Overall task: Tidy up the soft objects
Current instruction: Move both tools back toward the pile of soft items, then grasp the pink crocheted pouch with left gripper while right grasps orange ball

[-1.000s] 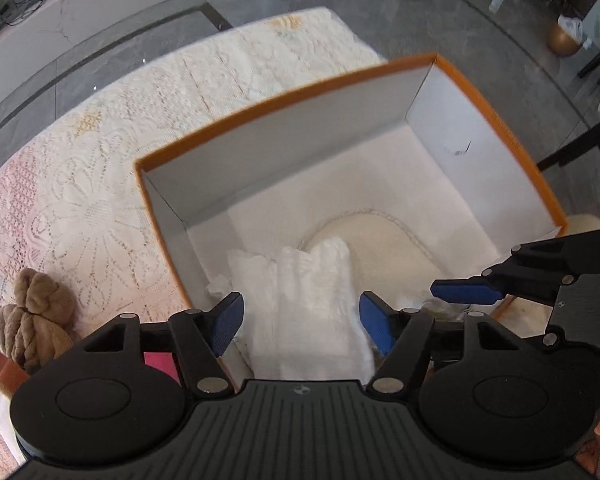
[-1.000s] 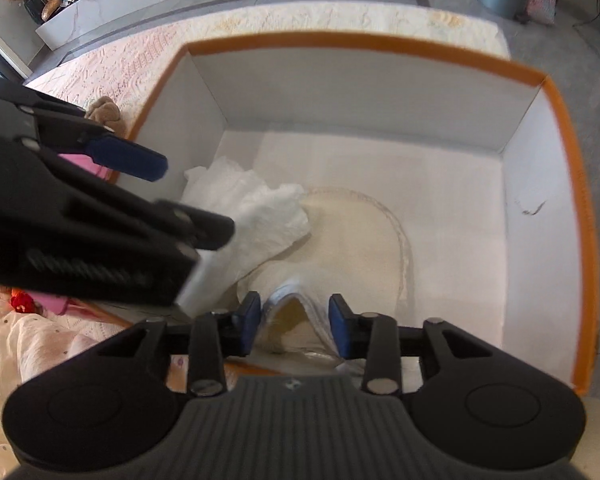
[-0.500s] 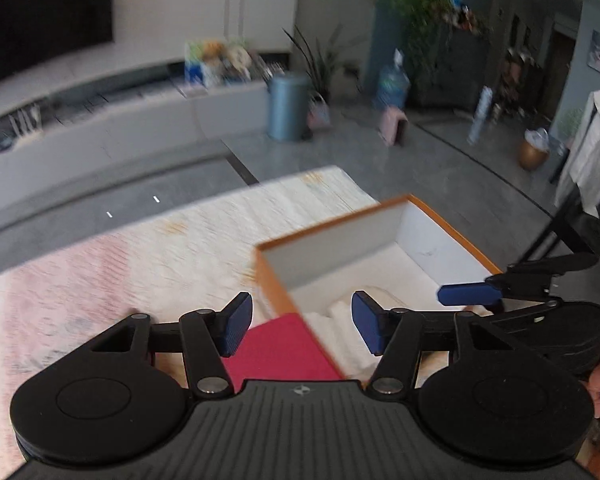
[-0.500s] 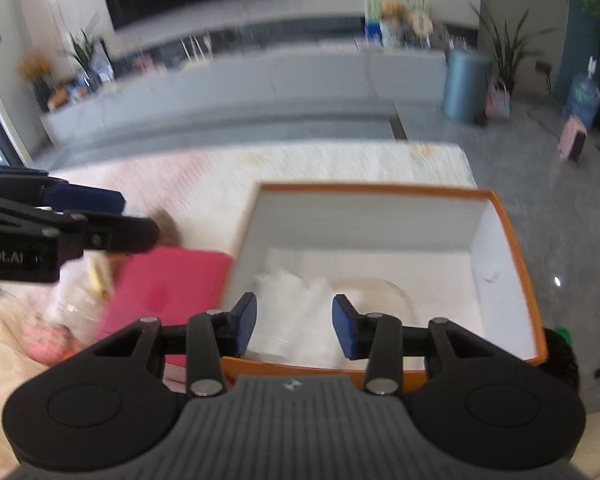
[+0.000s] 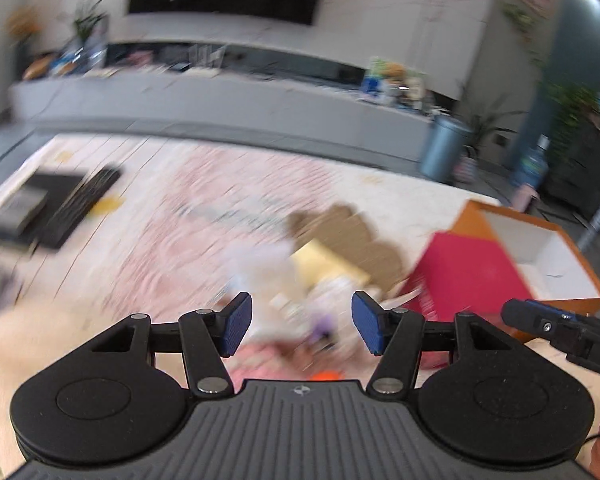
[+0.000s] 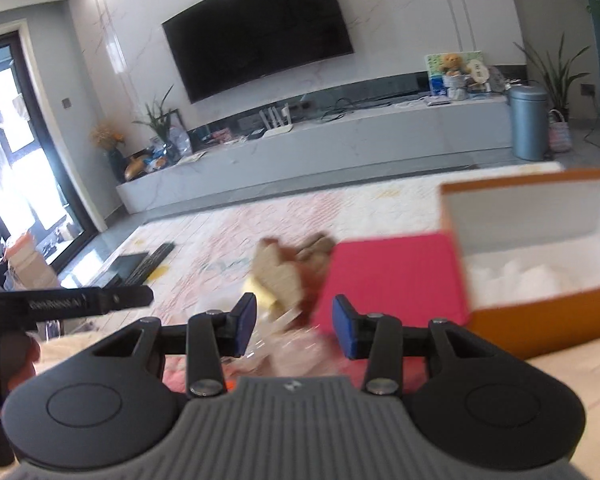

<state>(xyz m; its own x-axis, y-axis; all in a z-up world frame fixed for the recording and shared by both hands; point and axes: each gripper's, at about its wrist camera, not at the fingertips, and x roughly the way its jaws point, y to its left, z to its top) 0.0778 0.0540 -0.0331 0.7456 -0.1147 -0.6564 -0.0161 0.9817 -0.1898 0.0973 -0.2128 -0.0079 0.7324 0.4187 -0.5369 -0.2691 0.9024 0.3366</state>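
Reaching for loose soft pile [image 5: 300, 292] | left claw [image 5: 302, 328], right claw [image 6: 294, 326] both apart, empty | we slow, single out one item | orange-rimmed white cardboard box [image 6: 540, 240] beside.

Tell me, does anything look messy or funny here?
Yes. Soft things lie in a jumbled heap on the rug instead of in the orange box. A pink box leans against the orange one. Nothing looks broken.
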